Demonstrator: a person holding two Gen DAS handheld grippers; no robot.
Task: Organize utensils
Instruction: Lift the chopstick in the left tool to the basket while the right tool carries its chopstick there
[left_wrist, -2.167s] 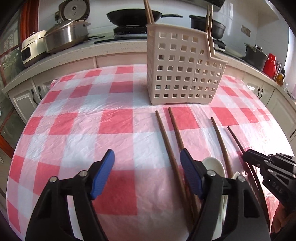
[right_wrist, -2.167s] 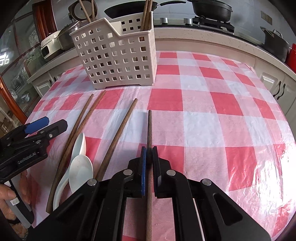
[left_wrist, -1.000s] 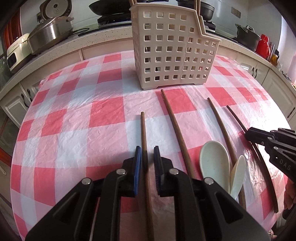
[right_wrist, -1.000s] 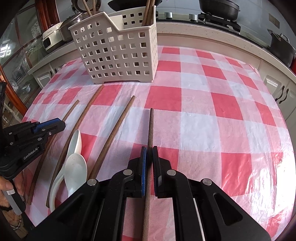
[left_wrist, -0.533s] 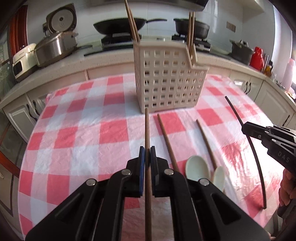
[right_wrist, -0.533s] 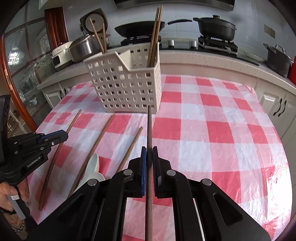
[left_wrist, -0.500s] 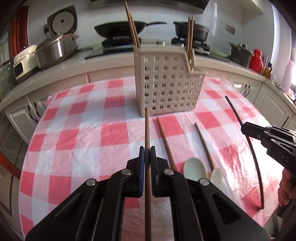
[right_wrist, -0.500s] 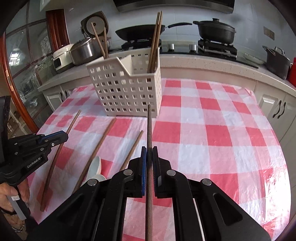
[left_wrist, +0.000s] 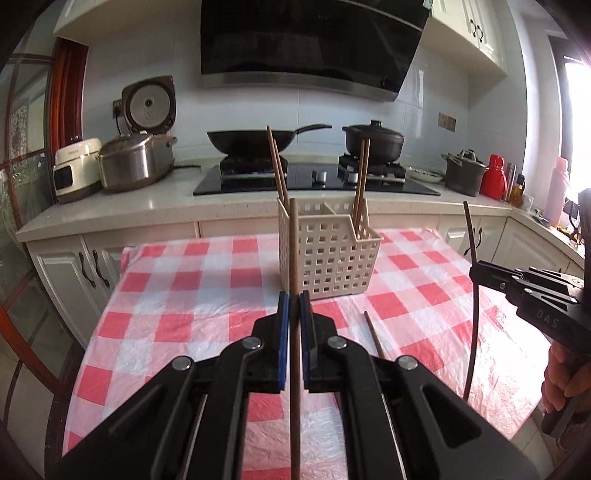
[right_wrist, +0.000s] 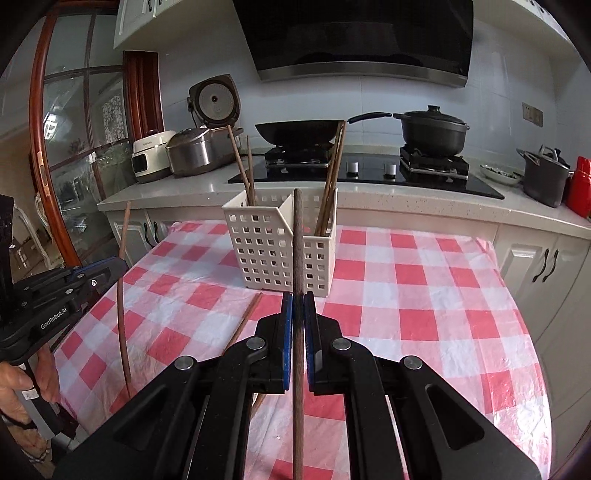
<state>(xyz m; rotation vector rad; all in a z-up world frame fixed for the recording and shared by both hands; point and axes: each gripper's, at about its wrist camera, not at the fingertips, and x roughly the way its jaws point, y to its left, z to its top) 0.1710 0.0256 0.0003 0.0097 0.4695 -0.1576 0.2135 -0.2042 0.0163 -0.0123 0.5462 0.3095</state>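
Observation:
My left gripper (left_wrist: 294, 301) is shut on a brown chopstick (left_wrist: 293, 251) and holds it raised above the table. Its tip points at the white slotted utensil basket (left_wrist: 332, 258). My right gripper (right_wrist: 297, 301) is shut on a dark chopstick (right_wrist: 297, 240), also raised and aimed at the basket (right_wrist: 273, 254). The basket holds several upright chopsticks (left_wrist: 360, 181). One loose chopstick (left_wrist: 373, 338) lies on the checked tablecloth (left_wrist: 184, 314). Each gripper shows at the edge of the other's view, the right one (left_wrist: 476, 271) and the left one (right_wrist: 120, 267).
The basket stands at the far middle of the table (right_wrist: 424, 302). Behind it runs a counter with a stove (left_wrist: 314, 181), a wok (left_wrist: 251, 142), a black pot (left_wrist: 373, 142), rice cookers (left_wrist: 136, 162) and a red flask (left_wrist: 495, 181). White cabinets stand below the counter.
Both grippers have lifted and tilted up with their chopsticks. The spoons on the table have dropped out of view below the grippers.

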